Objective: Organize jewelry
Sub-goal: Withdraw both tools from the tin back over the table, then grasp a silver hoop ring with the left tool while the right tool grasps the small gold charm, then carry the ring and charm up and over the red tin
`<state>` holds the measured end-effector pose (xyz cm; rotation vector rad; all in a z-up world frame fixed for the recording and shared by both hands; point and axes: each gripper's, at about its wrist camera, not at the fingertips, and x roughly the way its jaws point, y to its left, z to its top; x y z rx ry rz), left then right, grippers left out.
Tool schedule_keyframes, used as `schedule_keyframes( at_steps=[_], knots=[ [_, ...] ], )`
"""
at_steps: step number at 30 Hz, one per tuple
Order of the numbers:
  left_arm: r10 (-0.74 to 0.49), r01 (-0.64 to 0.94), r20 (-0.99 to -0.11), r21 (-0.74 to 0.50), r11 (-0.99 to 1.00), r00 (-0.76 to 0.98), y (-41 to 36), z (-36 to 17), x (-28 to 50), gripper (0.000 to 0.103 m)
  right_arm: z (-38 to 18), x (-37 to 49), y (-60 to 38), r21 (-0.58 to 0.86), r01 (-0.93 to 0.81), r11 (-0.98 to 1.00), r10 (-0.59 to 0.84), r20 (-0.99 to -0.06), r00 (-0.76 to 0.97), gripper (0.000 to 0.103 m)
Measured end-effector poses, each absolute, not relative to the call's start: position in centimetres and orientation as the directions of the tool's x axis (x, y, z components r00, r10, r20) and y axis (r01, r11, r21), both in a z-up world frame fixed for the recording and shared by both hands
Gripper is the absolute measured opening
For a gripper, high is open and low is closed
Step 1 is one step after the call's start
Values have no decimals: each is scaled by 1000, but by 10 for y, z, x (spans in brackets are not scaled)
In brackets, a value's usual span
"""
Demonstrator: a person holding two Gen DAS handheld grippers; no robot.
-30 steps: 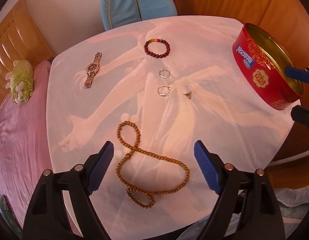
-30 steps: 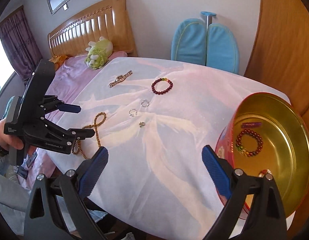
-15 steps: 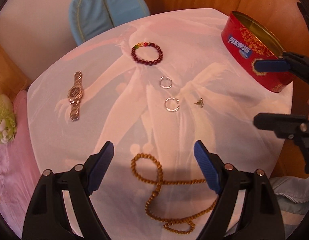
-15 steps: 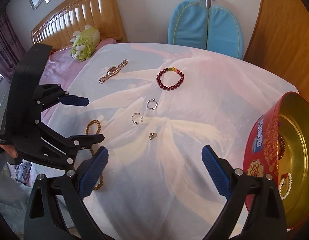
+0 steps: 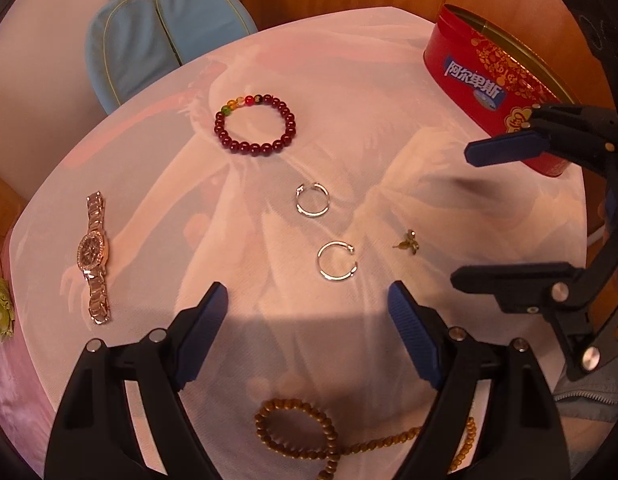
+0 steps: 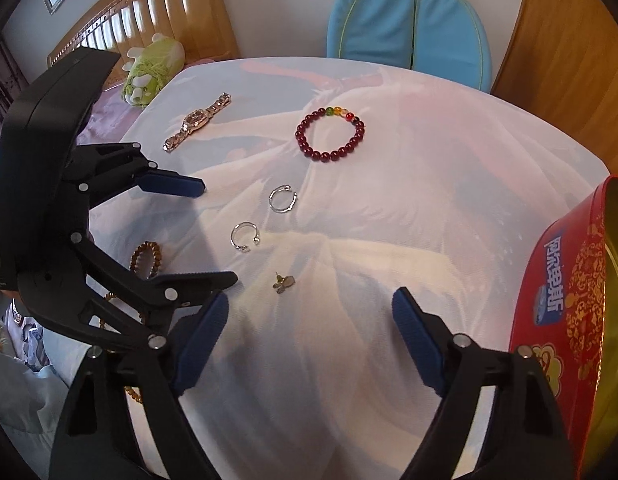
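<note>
- Left gripper (image 5: 308, 312): jaws wide apart, holding nothing, hovering over the near part of the bench (image 5: 389, 80). In the right wrist view it shows at the left (image 6: 213, 232), also spread.
- Right gripper (image 6: 310, 322): jaws wide apart, empty, above the near right of the bench; in the left wrist view it enters from the right (image 5: 489, 212).
- Tin (image 5: 489, 84): red, open, on the far right of the bench; in the right wrist view it is close on the right (image 6: 565, 280).
- Bead bracelet (image 5: 256, 124): dark red with a few coloured beads, lying far of centre.
- Two silver rings: far ring (image 5: 312, 199), near ring (image 5: 336, 261), apart from each other, mid-bench.
- Small charm (image 5: 407, 242): right of the near ring.
- Watch (image 5: 95, 252): on the left side of the bench, strap stretched out.
- Wooden bead string (image 5: 309, 436): at the near edge, partly under the left gripper.
- Chair (image 6: 409, 28): blue, beyond the far edge.
- Plush toy (image 6: 151, 68): green, on the bed at far left.
</note>
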<state>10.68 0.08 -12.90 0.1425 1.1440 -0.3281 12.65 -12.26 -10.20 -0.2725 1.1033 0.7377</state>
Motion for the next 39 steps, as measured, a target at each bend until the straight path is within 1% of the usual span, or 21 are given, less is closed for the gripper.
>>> schedule_keyframes(
  at_steps=[2, 4, 5, 6, 7, 10, 11, 13, 14, 15, 16, 17, 18, 19, 21, 26, 29, 32, 39],
  knots=[
    [-187, 345, -906, -49, 937, 379, -3, -129, 106, 81, -105, 129, -121, 157, -666, 729, 405, -884, 235, 82],
    [-178, 356, -894, -22, 934, 411, -6, -128, 105, 80, -107, 131, -118, 159, -683, 713, 416, -880, 230, 79],
    [-171, 362, -886, -4, 932, 431, -8, -127, 103, 79, -109, 132, -117, 162, -688, 708, 419, -880, 224, 75],
    [-175, 377, -881, 5, 926, 441, -10, -127, 103, 69, -111, 133, -116, 164, -692, 703, 419, -881, 217, 71],
    [-177, 391, -882, 9, 920, 437, -11, -128, 103, 58, -113, 135, -114, 162, -695, 700, 417, -883, 214, 70],
    [-191, 404, -876, 5, 915, 442, -10, -128, 104, 58, -117, 137, -109, 166, -706, 689, 423, -883, 205, 65],
    [-187, 399, -874, 8, 917, 448, -9, -128, 105, 58, -117, 137, -108, 164, -712, 682, 426, -882, 204, 59],
    [-197, 402, -870, 1, 916, 451, -7, -129, 105, 57, -120, 135, -105, 143, -726, 673, 414, -886, 209, 51],
    [-207, 409, -868, -4, 913, 452, -8, -129, 106, 54, -121, 135, -104, 138, -729, 670, 409, -889, 207, 48],
    [-215, 418, -864, -7, 908, 455, -8, -128, 106, 46, -121, 134, -103, 134, -731, 669, 412, -886, 215, 46],
    [-222, 428, -862, -6, 904, 456, -9, -128, 106, 41, -122, 134, -103, 137, -731, 668, 416, -884, 215, 46],
    [-226, 434, -861, -6, 901, 455, -10, -127, 105, 39, -122, 134, -102, 136, -732, 667, 419, -882, 218, 45],
    [-231, 442, -861, -8, 897, 454, -11, -126, 105, 32, -122, 133, -101, 128, -736, 665, 417, -881, 224, 41],
    [-236, 450, -860, -9, 893, 452, -13, -126, 105, 23, -122, 131, -99, 108, -743, 661, 410, -881, 237, 31],
    [-243, 454, -860, -15, 891, 449, -13, -125, 106, 22, -122, 130, -98, 99, -746, 658, 411, -878, 246, 12],
    [-236, 434, -864, -23, 901, 444, -9, -124, 107, 22, -122, 133, -103, 134, -730, 670, 433, -869, 238, 12],
    [-234, 418, -864, -31, 908, 446, -4, -120, 107, 22, -112, 132, -108, 165, -714, 680, 466, -850, 247, 12],
    [-258, 395, -850, -65, 917, 459, 4, -108, 106, 22, -101, 131, -114, 187, -697, 692, 486, -835, 259, 12],
    [-253, 374, -815, -49, 926, 521, 15, -77, 103, 22, -74, 122, -126, 204, -667, 717, 506, -810, 296, 12]
  ],
)
